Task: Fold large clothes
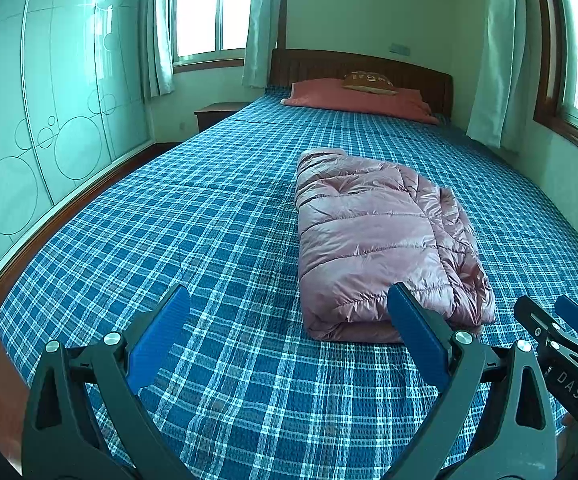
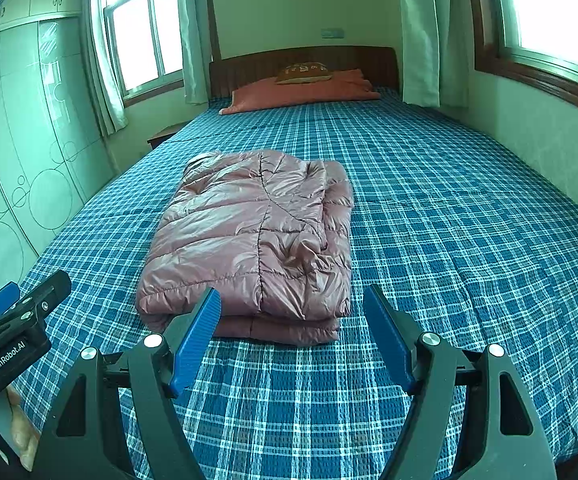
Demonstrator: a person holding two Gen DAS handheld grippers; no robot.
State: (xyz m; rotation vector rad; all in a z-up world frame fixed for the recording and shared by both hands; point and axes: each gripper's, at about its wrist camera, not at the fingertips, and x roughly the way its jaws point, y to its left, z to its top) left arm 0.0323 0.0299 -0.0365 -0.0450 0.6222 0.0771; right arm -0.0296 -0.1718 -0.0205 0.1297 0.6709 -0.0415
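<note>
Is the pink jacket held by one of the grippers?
No, the folded pink jacket lies free on the bed, and the right gripper stands open before it.

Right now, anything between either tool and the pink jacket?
Nothing visible. The folded pink jacket lies alone on the plaid bedspread; only bare cover separates it from the open left tool and open right tool.

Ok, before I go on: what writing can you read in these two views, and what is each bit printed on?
"GenRobot.AI": on the body of the left gripper, seen in the right wrist view.
"DAS": on the body of the right gripper, seen in the left wrist view; the print may run on out of sight.
Lettering on the small cushion at the headboard: too small and blurred to read.
</note>
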